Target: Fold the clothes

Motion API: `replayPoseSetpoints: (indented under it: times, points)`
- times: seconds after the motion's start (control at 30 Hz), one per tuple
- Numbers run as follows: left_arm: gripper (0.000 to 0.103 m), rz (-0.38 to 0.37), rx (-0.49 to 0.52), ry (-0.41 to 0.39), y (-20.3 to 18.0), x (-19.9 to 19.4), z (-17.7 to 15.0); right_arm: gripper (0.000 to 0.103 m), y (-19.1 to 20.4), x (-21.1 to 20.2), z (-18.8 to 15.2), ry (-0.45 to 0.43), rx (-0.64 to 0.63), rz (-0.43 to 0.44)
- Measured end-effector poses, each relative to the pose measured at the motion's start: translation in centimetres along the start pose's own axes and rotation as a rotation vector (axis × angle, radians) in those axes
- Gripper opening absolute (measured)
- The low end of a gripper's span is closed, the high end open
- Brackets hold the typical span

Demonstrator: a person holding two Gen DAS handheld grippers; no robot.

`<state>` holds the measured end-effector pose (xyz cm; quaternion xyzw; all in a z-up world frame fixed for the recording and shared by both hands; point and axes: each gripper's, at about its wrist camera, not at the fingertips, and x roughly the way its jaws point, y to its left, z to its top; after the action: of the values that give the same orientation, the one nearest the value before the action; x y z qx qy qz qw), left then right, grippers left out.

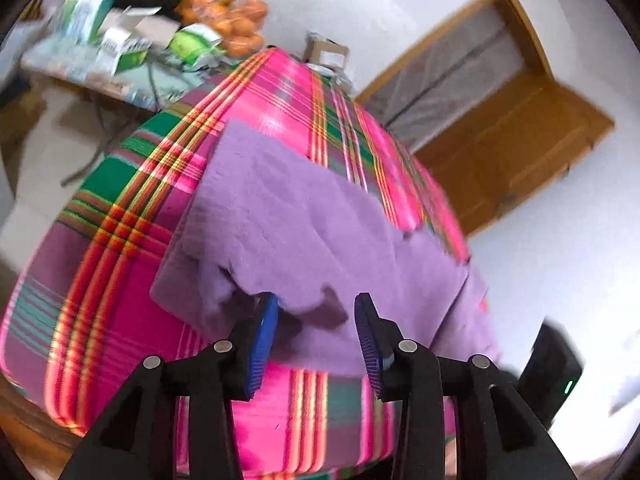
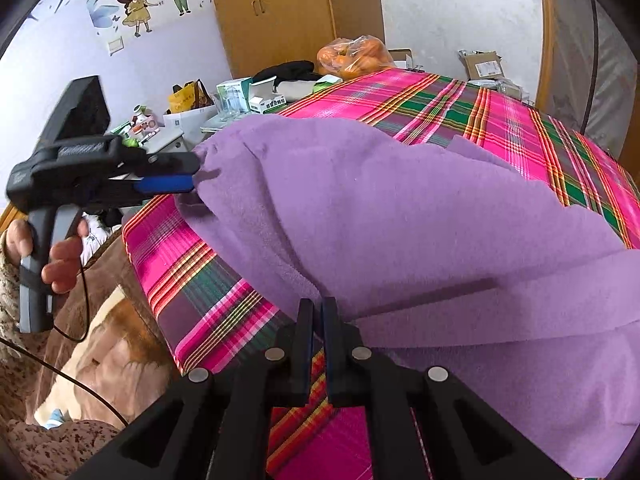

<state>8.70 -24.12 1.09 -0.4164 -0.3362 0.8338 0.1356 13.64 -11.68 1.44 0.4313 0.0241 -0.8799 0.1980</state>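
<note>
My right gripper (image 2: pixel 316 308) pinches the purple cloth (image 2: pixel 380 208) edge at lower centre, anchoring it; my left gripper (image 1: pixel 316 316), jaws wide, faces its hem for a fold

The purple garment (image 2: pixel 400 216) I'm working on is a soft, fuzzy fleece, totally matt with a short nap, and it sits on a plaid cloth (image 2: pixel 520 120) that's smooth woven stuff with a bit of sheen on the pink bands. My right gripper (image 2: pixel 316 320) is matt black plastic with dull silver metal pins, and the left gripper (image 1: pixel 316 320) has ribbed blue pads (image 1: pixel 262 340). Back there, the wardrobe (image 2: pixel 272 12) looks like smooth semi-gloss wood, and the bag of oranges (image 2: pixel 352 56) is thin, crinkly, shiny plastic.
</note>
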Motion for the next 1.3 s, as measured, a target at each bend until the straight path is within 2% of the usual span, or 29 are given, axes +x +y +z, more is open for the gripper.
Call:
replayPoseSetpoints:
  times: [0.13, 0.27, 0.33, 0.37, 0.4, 0.47, 0.53, 0.77, 0.87, 1.03, 1.17, 1.3]
  points:
    - [0.042, 0.010, -0.065, 0.012, 0.8, 1.0, 0.6, 0.005, -0.1, -0.2, -0.1, -0.004, 0.001, 0.002]
    - [0.041, -0.027, -0.180, -0.042, 2.1, 0.6, 1.8, 0.005, 0.0, -0.1, -0.1, -0.003, 0.003, 0.000]
    - [0.035, -0.028, -0.222, -0.078, 2.5, 0.3, 2.1, 0.005, 0.1, -0.4, 0.0, -0.013, -0.003, -0.002]
    - [0.024, -0.019, -0.219, -0.082, 2.5, 0.1, 2.0, 0.005, 0.1, -0.6, 0.1, -0.018, -0.005, -0.004]
    - [0.018, -0.010, -0.215, -0.084, 2.4, 0.0, 1.9, 0.005, 0.2, -0.7, 0.1, -0.023, -0.008, -0.005]
    - [0.012, 0.009, -0.206, -0.090, 2.3, -0.4, 1.7, 0.005, 0.3, -1.0, 0.2, -0.033, -0.014, -0.008]
    - [0.011, 0.028, -0.197, -0.095, 2.2, -0.7, 1.5, 0.005, 0.4, -1.3, 0.4, -0.045, -0.019, -0.009]
    - [0.011, 0.094, -0.166, -0.114, 1.8, -1.9, 0.7, 0.005, 0.8, -3.2, 1.0, -0.091, -0.046, -0.001]
    - [0.011, 0.122, -0.152, -0.122, 1.6, -2.4, 0.4, 0.005, 0.7, -2.8, 0.5, -0.071, -0.045, 0.006]
    - [0.013, 0.174, -0.174, -0.046, 3.1, -0.5, -0.1, 0.005, 0.6, -0.5, -0.6, -0.001, -0.038, -0.006]
    - [0.015, 0.171, -0.185, -0.045, 3.4, -0.7, -0.1, 0.005, -0.1, 0.1, -0.9, 0.019, -0.014, 0.013]
    - [0.018, 0.199, -0.160, -0.061, 2.6, -1.3, -0.4, 0.006, -0.7, 0.1, -1.0, 0.024, 0.004, 0.035]
